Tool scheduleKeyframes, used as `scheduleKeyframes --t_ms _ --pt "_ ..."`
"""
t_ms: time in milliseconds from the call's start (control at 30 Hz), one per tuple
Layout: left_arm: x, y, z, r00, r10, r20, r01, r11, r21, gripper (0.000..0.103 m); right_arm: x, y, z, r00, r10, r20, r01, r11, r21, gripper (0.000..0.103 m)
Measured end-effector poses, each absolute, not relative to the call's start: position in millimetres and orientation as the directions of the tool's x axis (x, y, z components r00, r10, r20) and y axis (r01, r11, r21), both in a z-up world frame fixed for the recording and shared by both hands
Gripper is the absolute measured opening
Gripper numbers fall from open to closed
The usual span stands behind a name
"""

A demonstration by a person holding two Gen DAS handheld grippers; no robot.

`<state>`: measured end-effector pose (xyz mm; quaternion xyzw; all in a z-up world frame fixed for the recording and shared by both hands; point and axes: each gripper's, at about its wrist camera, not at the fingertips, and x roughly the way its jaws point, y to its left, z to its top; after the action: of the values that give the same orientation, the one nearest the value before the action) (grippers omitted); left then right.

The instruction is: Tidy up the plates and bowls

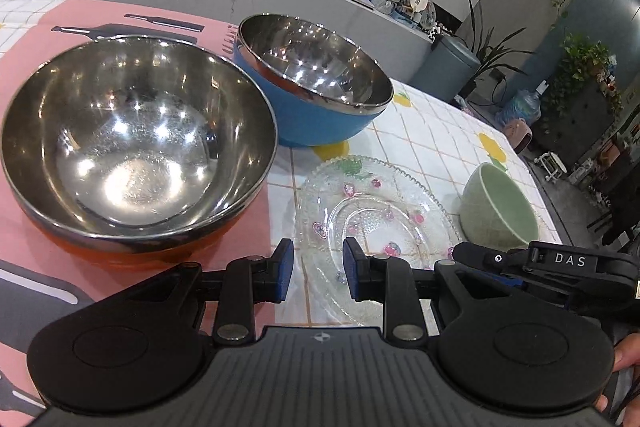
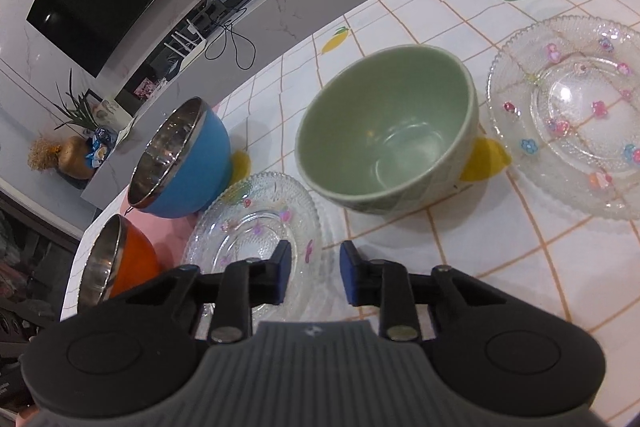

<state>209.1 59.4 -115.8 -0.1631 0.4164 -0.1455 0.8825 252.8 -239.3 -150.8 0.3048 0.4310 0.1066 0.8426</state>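
**Left wrist view: glass plate under both claws, neither gripping**

Left wrist view has the left claw (image 1: 318, 271) standing narrow with nothing between its pads, a gap showing the near glass plate (image 1: 376, 223) just beyond and below the tips. Ahead and to its left sits the orange bowl (image 1: 136, 147); the blue bowl (image 1: 316, 83) lies farther ahead, and the green bowl (image 1: 500, 205) ahead to the right. The right claw (image 2: 315, 273) is likewise narrow and empty, poised over the same plate's near rim, with the green bowl straight ahead and a second glass plate (image 2: 568, 115) ahead to its right, all on a checked cloth (image 2: 400, 7).

Handling, as a judgement: the plates look stiff, brittle and slick, their beaded rims thin and lying almost flat on the cloth, so a pinch on the rim edge is the only purchase and could slip or chip. The steel-lined bowls are probably light and tough; take them by the rim wall. The green bowl looks ceramic, heavier and breakable; its thick lip suits a firm pinch.
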Motion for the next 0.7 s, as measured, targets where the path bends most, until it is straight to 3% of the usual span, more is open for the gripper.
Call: scheduleKeyframes --t_ms 167,533,700 --pt "210 59 -119 0.607 -0.39 -0.693 0.121 0.907 -0.404 0.015 252 -235 -153 0.607 0.446 -0.658 0.078 0.79 0.608 0.006" --pt "195 58 -113 0.562 -0.382 -0.734 0.09 0.91 -0.404 0.014 238 -237 -150 0.575 0.444 -0.688 0.138 0.776 0.616 0.006" --pt "198 60 -116 0.589 -0.375 -0.715 0.067 0.905 -0.42 0.015 239 -239 -151 0.585 0.459 -0.669 0.136 0.758 0.639 0.011"
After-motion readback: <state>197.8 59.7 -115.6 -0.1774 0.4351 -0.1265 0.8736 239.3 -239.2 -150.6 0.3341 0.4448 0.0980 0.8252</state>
